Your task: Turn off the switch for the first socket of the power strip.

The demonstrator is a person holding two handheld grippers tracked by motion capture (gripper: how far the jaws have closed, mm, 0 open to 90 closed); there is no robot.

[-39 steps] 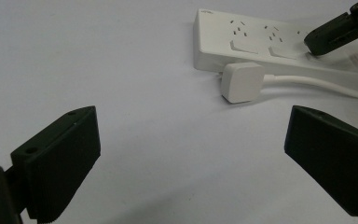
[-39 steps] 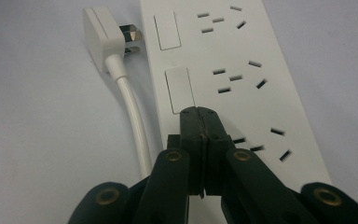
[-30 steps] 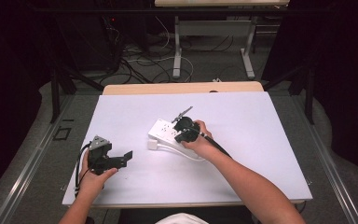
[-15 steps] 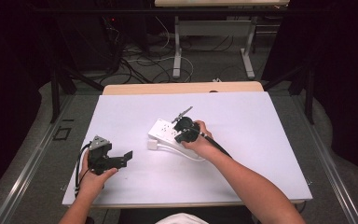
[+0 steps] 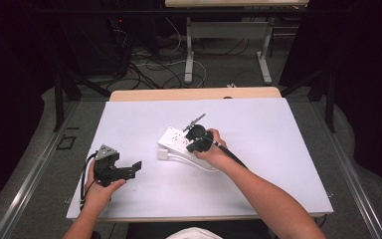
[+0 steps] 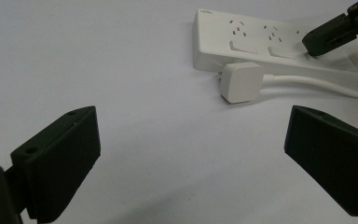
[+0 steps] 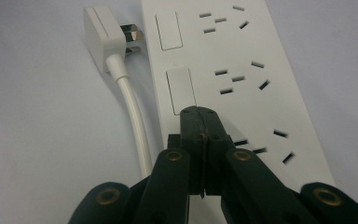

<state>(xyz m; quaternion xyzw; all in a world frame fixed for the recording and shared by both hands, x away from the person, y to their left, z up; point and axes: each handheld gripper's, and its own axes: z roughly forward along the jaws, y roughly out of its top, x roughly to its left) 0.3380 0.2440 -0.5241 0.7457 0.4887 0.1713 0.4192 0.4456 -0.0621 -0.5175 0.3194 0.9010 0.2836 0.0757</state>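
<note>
The right claw [image 7: 200,122], jaws pressed together on nothing, is bearing down on a rocker switch of the white power strip [image 5: 179,141] lying mid-bench, seemingly toggling it, while the left claw [image 5: 129,169] is idling wide open nearby; next, probably, lifting clear.

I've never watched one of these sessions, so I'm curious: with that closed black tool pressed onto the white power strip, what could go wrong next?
The right gripper, jaws shut, bears on the power strip beside a rocker switch; it might slip off the smooth plastic. The strip looks unheld, since the left gripper sits open and apart, so pressing could slide it. The loose plug and its cable lie alongside and might be dragged.
</note>
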